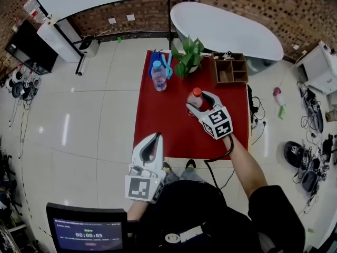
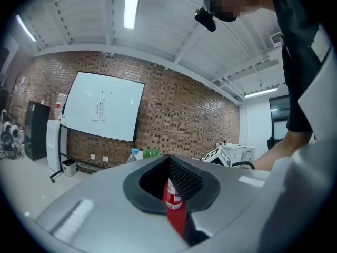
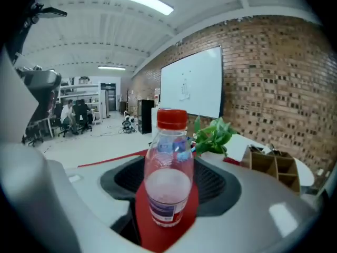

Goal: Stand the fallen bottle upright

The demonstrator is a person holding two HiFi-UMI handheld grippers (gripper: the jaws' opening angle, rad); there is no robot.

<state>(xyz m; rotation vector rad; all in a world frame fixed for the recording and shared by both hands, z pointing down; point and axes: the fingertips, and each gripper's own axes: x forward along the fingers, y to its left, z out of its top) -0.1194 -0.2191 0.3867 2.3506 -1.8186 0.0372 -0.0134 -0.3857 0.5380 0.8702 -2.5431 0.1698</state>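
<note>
Head view: bottle (image 1: pixel 196 95) with red cap upright on the red desk (image 1: pixel 163 120), right of centre, between the jaws of the right tool (image 1: pixel 200 103); left tool (image 1: pixel 153 141) at the near edge of the desk, well apart from both.
Far edge of desk: second bottle (image 1: pixel 158 76) with blue cap, plant (image 1: pixel 187 54) and wooden organiser (image 1: pixel 229 70), none touching the task's thing.
Left gripper view: left tool (image 2: pixel 171 194) drawn in to a narrow slit, nothing held; bottle (image 2: pixel 173 196) glimpsed through the slit, far off and upright.
Right gripper view: right tool (image 3: pixel 168 204) closed onto the bottle (image 3: pixel 167 178), jaws against both sides of the lower body, cap uppermost, base seemingly down on the red cloth.
Step in hand: standing-up apparently done; release not yet made.
Next move: probably a slow widening of the right jaws, then a straight pull back, with no sideways brush against the bottle.
</note>
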